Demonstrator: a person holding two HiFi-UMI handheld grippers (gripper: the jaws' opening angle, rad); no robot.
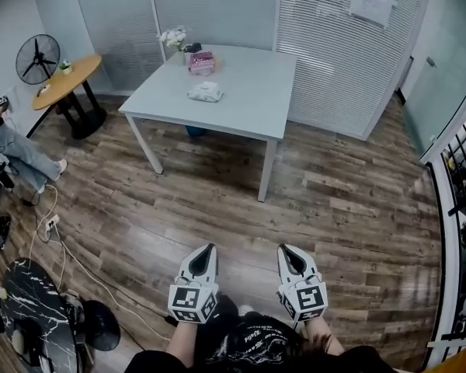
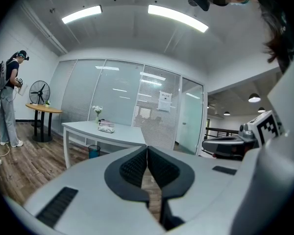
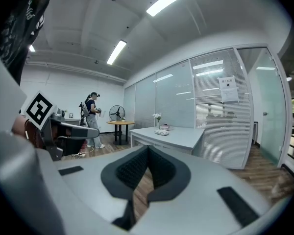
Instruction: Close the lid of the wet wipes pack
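One pink wet wipes pack (image 1: 202,62) sits on the table (image 1: 256,99).

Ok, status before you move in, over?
Left gripper, right gripper shut, empty. White pack, pink box on far table; lids unreadable. Only wood floor between.

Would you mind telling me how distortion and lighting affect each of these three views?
Head view: edges bow outward, yet the table is evenly lit and sharp. Left gripper view: fisheye circle with black corners, ceiling strips blown out. Right gripper view: likewise.
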